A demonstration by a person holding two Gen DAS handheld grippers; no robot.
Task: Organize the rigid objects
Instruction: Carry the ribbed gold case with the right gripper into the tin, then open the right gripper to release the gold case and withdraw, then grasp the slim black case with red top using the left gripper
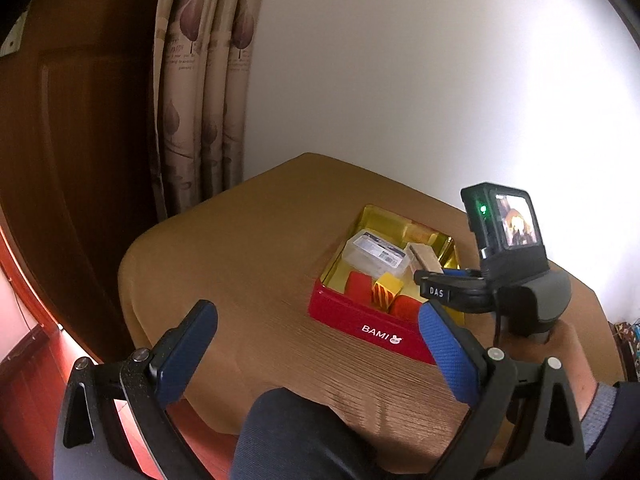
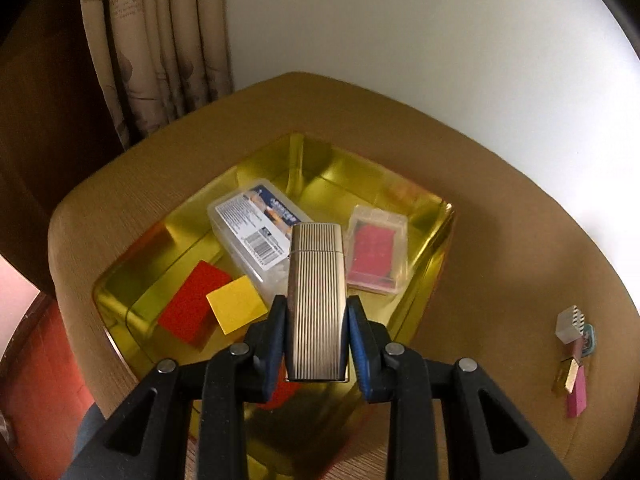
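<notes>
A red tin marked BAMI (image 1: 362,322) with a gold inside (image 2: 132,280) stands on the tan table. In it lie a clear plastic box with a barcode label (image 2: 256,232), a clear case with a red card (image 2: 374,256), a red block (image 2: 192,300) and a yellow block (image 2: 236,308). My right gripper (image 2: 316,312) is shut on a ribbed silver metal case (image 2: 316,292) and holds it above the tin; it also shows in the left wrist view (image 1: 448,280). My left gripper (image 1: 316,344) is open and empty, in front of the tin near the table's front edge.
Several small items, a clear ribbed piece (image 2: 570,322), a pink block (image 2: 576,392) and a gold piece (image 2: 562,376), lie on the table (image 2: 500,240) to the right of the tin. A curtain (image 1: 200,120) and a white wall stand behind. A knee (image 1: 304,432) is below the table edge.
</notes>
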